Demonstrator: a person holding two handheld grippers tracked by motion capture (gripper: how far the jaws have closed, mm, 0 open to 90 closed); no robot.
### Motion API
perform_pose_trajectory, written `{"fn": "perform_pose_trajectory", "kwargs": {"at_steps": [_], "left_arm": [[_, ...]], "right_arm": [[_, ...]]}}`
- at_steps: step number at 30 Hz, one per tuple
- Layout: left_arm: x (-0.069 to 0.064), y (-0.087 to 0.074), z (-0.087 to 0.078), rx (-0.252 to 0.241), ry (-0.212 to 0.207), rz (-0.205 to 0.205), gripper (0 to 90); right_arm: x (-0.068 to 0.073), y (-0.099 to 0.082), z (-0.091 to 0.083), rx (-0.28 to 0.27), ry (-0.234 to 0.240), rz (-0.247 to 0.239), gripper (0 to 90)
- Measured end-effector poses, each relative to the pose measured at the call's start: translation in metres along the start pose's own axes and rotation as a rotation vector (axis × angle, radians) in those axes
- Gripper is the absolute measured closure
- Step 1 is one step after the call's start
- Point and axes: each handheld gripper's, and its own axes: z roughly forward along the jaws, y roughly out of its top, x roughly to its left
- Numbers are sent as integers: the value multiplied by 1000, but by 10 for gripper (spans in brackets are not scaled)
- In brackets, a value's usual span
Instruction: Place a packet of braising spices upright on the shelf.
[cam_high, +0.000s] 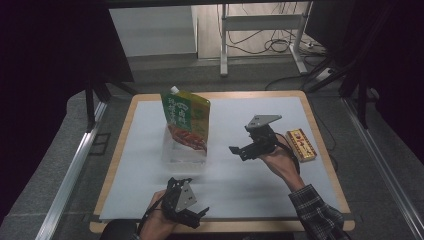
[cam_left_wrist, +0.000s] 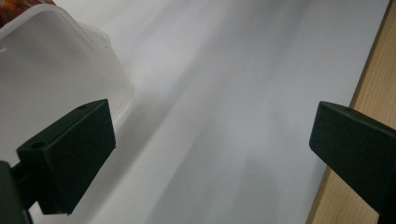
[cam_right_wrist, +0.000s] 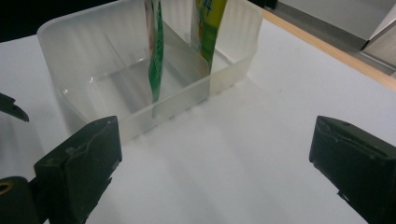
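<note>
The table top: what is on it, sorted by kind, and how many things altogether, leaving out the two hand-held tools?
Clear plastic containers: 1, the tub
Spouted food pouches: 1, the green and yellow pouch standing in the tub
Wrapped snack bars: 1, the gold and red bar near the right edge
Total: 3

Translucent, ribbed plastic container (cam_right_wrist: 140, 88), faintly glossy; glossy printed foil pouch (cam_high: 185, 120); matt white sheet (cam_high: 225, 170) over a smooth wooden surface (cam_high: 320, 130); matt black plastic claw pads (cam_right_wrist: 84, 163).
</note>
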Motion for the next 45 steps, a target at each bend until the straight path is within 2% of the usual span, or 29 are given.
{"fn": "perform_pose_trajectory", "kwargs": {"at_steps": [8, 14, 20, 28, 31, 42, 45], "left_arm": [[0, 0, 0, -1, 2, -1, 2], [1, -1, 0, 3, 2, -1, 2], [2, -1, -1, 1, 3, -4, 2], [1, -1, -1, -3, 5, -9, 2], [2, -1, -1, -3, 7, -10, 2], [2, -1, -1, -1, 7, -8, 2], [2, -1, -1, 0, 6, -6, 2]], "right_arm": [[-6, -15, -4, 21, -30, 3, 24], [-13, -26, -6, 27, -38, 15, 24], [-22, -35, -10, 29, -65, 40, 24], [-36, -46, -16, 47, -121, 66, 27], [-41, -50, -17, 57, -156, 67, 27], [-65, -64, -26, 53, -223, 146, 19], [-74, -68, -30, 40, -235, 192, 19]]}}
